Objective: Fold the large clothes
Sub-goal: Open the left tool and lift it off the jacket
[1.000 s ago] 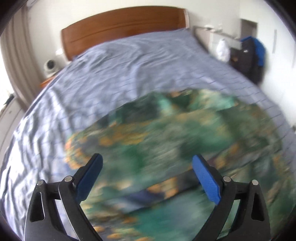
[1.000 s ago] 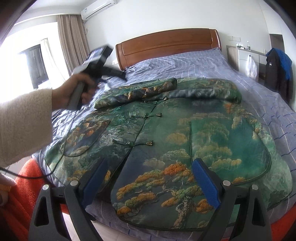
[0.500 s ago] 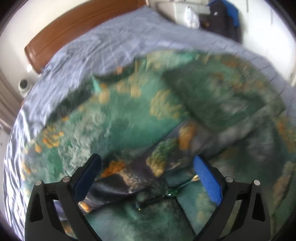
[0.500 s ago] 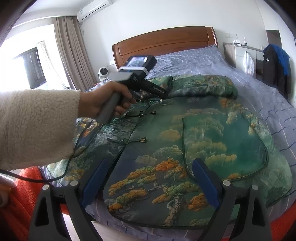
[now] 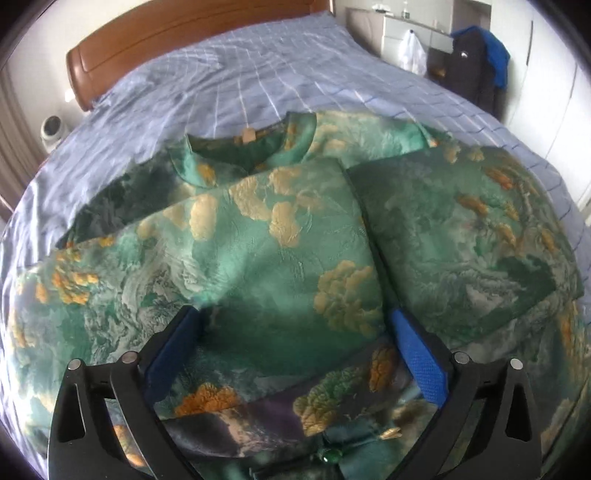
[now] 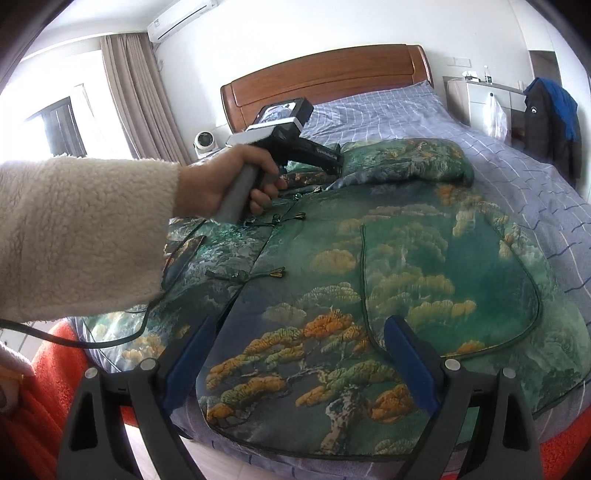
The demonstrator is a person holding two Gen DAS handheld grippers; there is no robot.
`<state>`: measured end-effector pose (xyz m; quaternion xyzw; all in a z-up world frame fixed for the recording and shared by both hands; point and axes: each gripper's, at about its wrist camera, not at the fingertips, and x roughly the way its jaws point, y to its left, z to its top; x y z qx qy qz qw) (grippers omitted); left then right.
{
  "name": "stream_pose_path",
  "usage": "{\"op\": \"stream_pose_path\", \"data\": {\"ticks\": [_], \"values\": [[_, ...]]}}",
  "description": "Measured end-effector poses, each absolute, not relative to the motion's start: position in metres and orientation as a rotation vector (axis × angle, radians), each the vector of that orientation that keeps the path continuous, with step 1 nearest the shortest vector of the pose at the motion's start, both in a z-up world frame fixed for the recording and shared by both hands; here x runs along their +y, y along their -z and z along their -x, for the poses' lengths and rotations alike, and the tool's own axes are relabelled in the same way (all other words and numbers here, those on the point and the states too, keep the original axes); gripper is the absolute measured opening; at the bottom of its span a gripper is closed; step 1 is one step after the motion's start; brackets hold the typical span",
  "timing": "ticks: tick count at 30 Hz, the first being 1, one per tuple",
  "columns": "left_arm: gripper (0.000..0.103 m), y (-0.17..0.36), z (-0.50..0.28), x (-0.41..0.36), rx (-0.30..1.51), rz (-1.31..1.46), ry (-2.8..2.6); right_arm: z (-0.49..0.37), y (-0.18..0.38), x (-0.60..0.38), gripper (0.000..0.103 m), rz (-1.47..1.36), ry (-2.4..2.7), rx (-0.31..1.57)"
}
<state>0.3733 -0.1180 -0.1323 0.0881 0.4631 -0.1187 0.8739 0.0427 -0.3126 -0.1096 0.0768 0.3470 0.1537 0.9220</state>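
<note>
Green brocade jacket (image 6: pixel 388 266) spread flat on bed (image 6: pixel 517 173), checked blue sheet, wooden headboard (image 6: pixel 325 77); sleeves folded across its chest in left view; left claw (image 5: pixel 295 350) wide, low over folded sleeve (image 5: pixel 258 240), gripping nothing; right claw (image 6: pixel 295 362) wide above hem, empty. Right view alone shows left hand (image 6: pixel 221 181), curtain (image 6: pixel 129 96), air conditioner (image 6: pixel 181 18); dark coat (image 5: pixel 476 66) hangs beyond.

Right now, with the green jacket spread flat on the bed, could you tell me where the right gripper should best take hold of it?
Probably the bottom hem of the green jacket, approached from the foot of the bed: that edge lies at the mattress edge just ahead of the open right gripper, giving a free edge to pinch.
</note>
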Motion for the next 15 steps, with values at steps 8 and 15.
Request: {"op": "stream_pose_path", "data": {"ticks": [8, 15], "values": [[0.101, 0.050, -0.300, -0.073, 0.798, -0.186, 0.357, -0.042, 0.104, -0.314, 0.092, -0.152, -0.305, 0.683], [0.101, 0.025, -0.212, 0.017, 0.796, -0.239, 0.279, -0.038, 0.101, -0.311, 0.092, -0.134, -0.300, 0.660]]}}
